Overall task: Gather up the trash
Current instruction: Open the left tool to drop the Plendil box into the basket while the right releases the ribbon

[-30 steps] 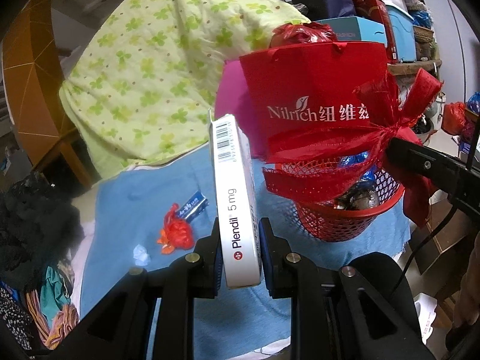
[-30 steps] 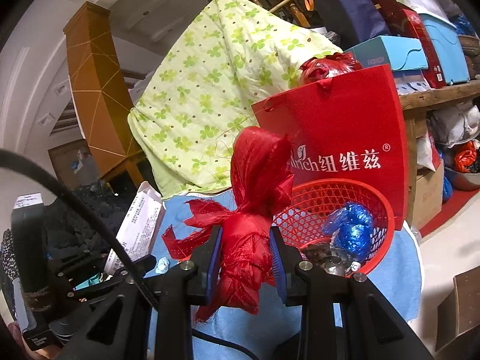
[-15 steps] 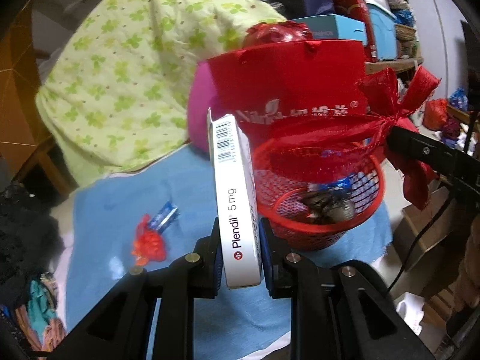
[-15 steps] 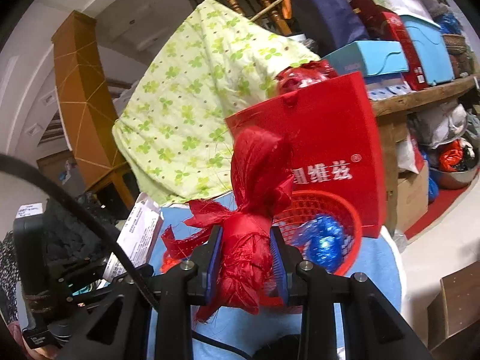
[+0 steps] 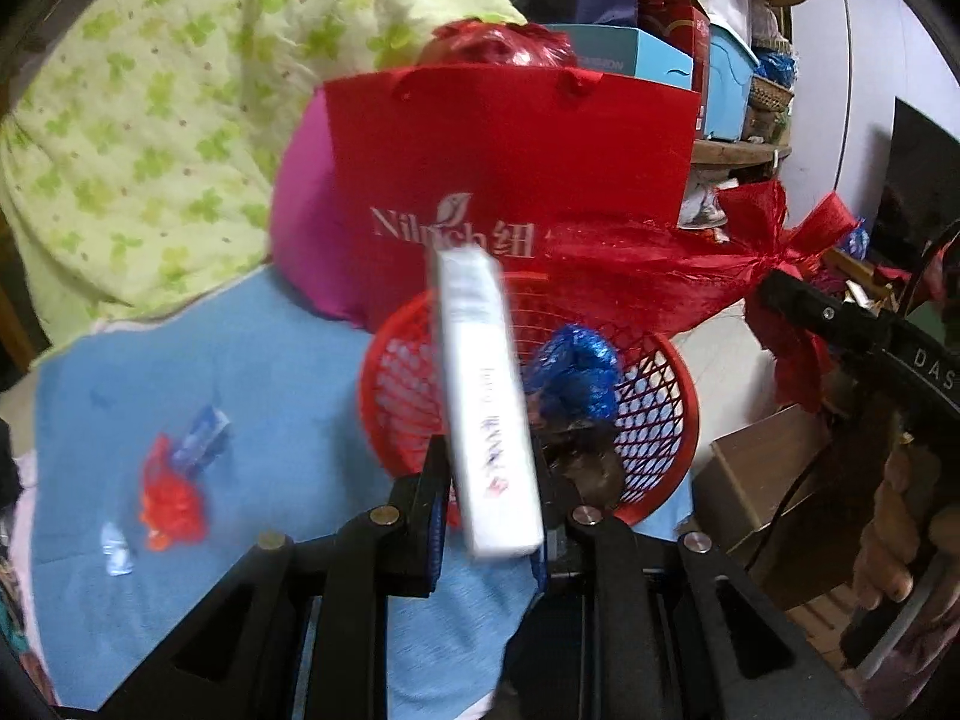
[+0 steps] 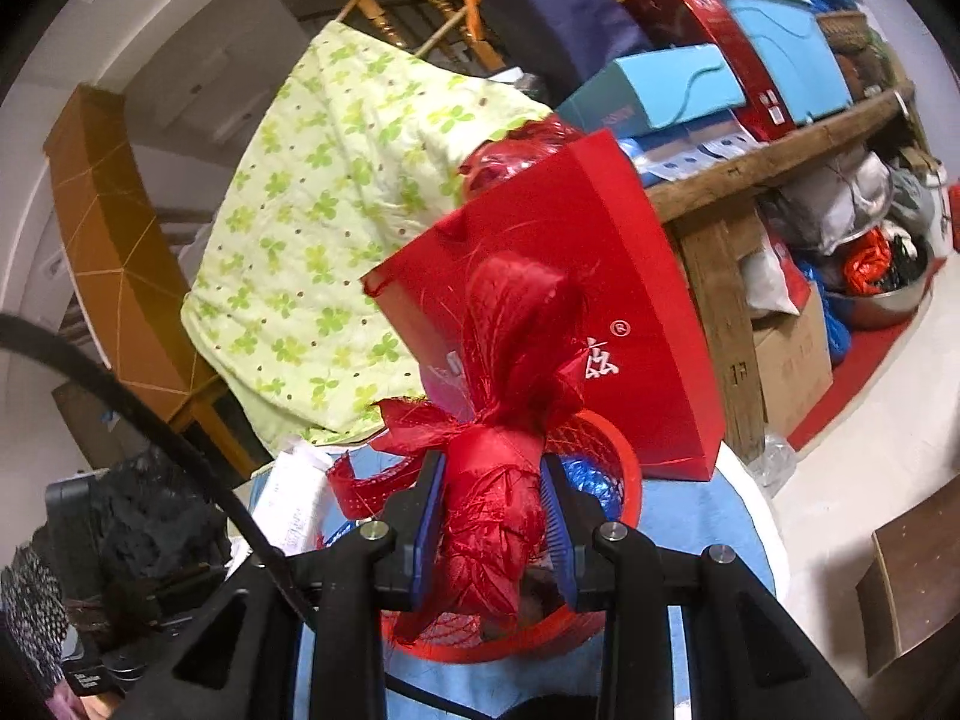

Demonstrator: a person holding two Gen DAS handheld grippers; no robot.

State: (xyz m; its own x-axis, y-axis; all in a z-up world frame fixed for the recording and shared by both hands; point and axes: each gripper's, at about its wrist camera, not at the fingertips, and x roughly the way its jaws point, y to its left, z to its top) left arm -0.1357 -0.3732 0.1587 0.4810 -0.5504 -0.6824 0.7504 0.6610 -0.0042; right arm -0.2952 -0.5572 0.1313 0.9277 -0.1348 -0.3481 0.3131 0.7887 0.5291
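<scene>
My left gripper (image 5: pixel 489 483) is shut on a white medicine box (image 5: pixel 486 396), which stands tilted and blurred over the near rim of the red mesh basket (image 5: pixel 681 402). A blue foil ball (image 5: pixel 579 372) and darker scraps lie inside the basket. My right gripper (image 6: pixel 495 519) is shut on a red mesh ribbon bundle (image 6: pixel 507 480), held just above the basket (image 6: pixel 627 471). From the left wrist view the bundle (image 5: pixel 690 276) hangs over the basket's far right side. A red wrapper (image 5: pixel 171 498) and a blue wrapper (image 5: pixel 201 435) lie on the blue cloth (image 5: pixel 288 396).
A red paper bag (image 5: pixel 510 168) stands right behind the basket, with a pink cushion (image 5: pixel 303 240) and a green clover quilt (image 5: pixel 150 120) to its left. Stacked boxes fill a wooden shelf (image 6: pixel 780 156) at the right. A cardboard box (image 6: pixel 792 360) sits on the floor.
Both grippers have moved in toward the basket, which now lies close beneath them. The white box has tipped to a slant. The loose wrappers have slid left in view.
</scene>
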